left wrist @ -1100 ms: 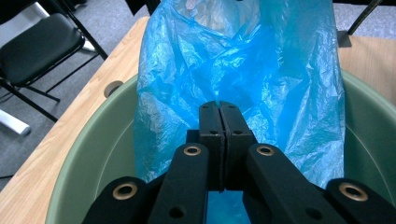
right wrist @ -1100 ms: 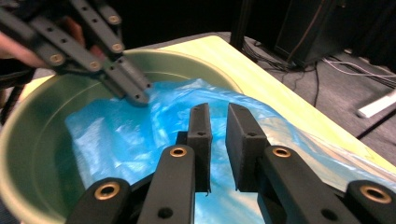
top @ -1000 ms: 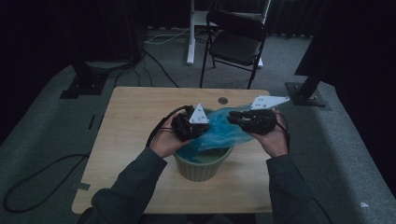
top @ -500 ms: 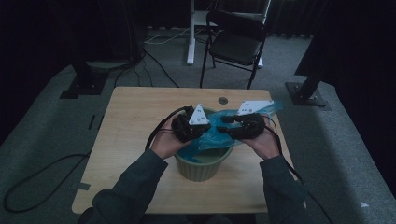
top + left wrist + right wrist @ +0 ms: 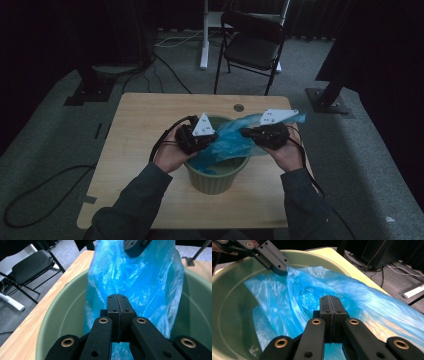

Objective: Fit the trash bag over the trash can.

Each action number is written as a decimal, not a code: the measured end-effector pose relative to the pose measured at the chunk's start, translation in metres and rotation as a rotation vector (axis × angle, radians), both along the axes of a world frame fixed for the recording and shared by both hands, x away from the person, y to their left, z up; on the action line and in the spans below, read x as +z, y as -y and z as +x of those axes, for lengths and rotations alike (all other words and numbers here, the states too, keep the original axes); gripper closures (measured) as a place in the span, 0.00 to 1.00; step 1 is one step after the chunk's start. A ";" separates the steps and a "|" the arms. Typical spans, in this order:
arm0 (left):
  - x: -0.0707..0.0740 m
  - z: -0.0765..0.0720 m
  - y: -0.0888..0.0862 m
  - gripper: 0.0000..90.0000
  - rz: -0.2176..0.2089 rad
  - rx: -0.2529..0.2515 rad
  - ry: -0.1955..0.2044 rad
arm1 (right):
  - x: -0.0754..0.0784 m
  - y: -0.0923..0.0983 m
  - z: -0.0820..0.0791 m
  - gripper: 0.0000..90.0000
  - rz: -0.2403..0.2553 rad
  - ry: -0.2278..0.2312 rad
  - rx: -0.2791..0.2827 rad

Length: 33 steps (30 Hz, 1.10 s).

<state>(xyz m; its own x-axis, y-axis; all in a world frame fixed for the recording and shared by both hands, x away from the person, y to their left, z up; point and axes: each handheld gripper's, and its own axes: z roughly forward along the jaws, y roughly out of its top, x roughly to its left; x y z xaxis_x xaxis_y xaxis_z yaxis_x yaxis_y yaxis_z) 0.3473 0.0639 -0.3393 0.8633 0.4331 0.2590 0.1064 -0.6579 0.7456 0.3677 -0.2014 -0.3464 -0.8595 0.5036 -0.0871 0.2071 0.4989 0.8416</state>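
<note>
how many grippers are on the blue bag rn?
2. Left gripper pinches the blue bag at the green bin's left rim; right gripper pinches it on the right.

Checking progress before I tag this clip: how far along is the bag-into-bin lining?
Done: part of the blue plastic bag already sits inside the green bin.
In hand: the left gripper and right gripper are both clamped shut on the film, stretching it across the opening; the right one's jaws have just closed.
Left: the bag is still bunched, one end trailing past the rim, not folded over it.
</note>
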 end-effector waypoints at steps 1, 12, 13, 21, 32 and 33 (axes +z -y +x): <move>0.000 0.000 -0.002 0.99 -0.003 0.003 -0.003 | 0.000 0.001 0.000 1.00 0.004 -0.001 -0.001; -0.004 0.002 -0.024 0.99 -0.035 0.049 -0.021 | 0.003 0.014 -0.002 1.00 0.021 0.005 -0.028; -0.005 0.002 -0.026 0.99 -0.036 0.053 -0.021 | 0.003 0.014 -0.001 1.00 0.021 0.004 -0.030; -0.009 0.002 -0.044 0.99 -0.079 0.087 -0.047 | 0.002 0.023 0.003 1.00 0.020 -0.013 -0.063; -0.011 0.001 -0.074 0.99 -0.130 0.128 -0.073 | -0.004 0.034 0.008 1.00 0.026 -0.043 -0.099; -0.012 0.000 -0.076 0.99 -0.136 0.129 -0.077 | -0.004 0.034 0.008 1.00 0.029 -0.044 -0.096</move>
<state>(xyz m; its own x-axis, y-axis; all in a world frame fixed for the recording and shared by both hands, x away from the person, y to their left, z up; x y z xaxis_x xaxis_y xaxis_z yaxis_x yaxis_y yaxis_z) 0.3476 0.1399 -0.3510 0.8134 0.5680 0.1258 0.2436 -0.5289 0.8130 0.3753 -0.2354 -0.3505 -0.8102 0.5852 -0.0344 0.2898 0.4509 0.8442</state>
